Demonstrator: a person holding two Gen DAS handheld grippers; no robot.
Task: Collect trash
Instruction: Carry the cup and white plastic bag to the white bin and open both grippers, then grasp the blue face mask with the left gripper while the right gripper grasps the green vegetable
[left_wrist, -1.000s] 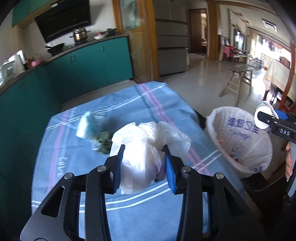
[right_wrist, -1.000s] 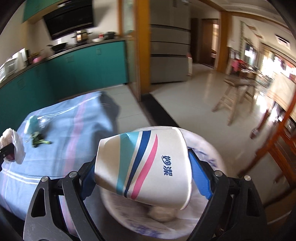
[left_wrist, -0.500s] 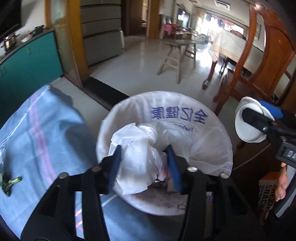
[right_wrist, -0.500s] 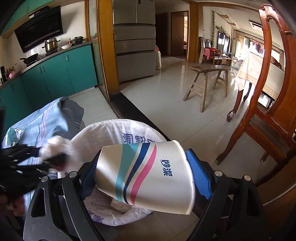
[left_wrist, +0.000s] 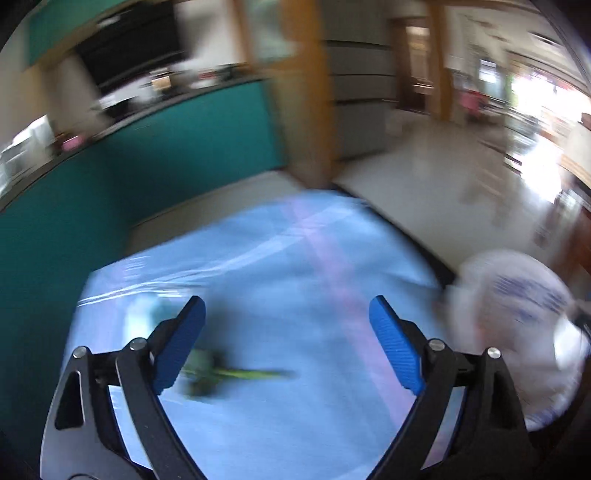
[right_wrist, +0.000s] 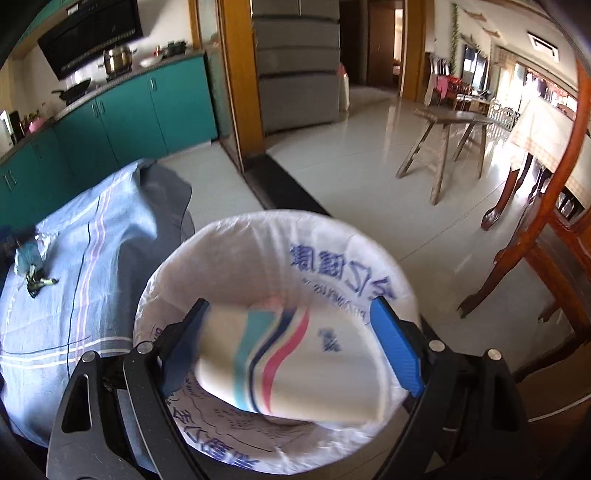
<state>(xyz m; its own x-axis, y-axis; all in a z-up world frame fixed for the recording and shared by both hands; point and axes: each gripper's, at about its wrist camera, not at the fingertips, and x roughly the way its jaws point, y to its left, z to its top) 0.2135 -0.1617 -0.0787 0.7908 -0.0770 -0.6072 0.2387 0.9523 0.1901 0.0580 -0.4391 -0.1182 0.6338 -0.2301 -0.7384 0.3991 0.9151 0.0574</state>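
Observation:
My right gripper hangs over the white-lined trash bin. Its jaws are opening, and the striped paper cup between them is blurred and tilting down into the bin, loose of the pads. My left gripper is above the blue tablecloth, jaws opening wide with nothing between them. That view is smeared by motion. A green scrap lies just past the left finger, with a pale teal wrapper beyond it. The scrap and wrapper also show in the right wrist view. The bin stands off the table's right edge.
Teal kitchen cabinets run behind the table. A wooden chair stands close to the right of the bin, and a wooden stool sits farther out on the tiled floor. A grey fridge and a wooden doorpost are at the back.
My left gripper carried the white plastic bag over the bin, let it go, and swung back over the table with its jaws wide. The right gripper sank toward the bin and the cup slipped lower.

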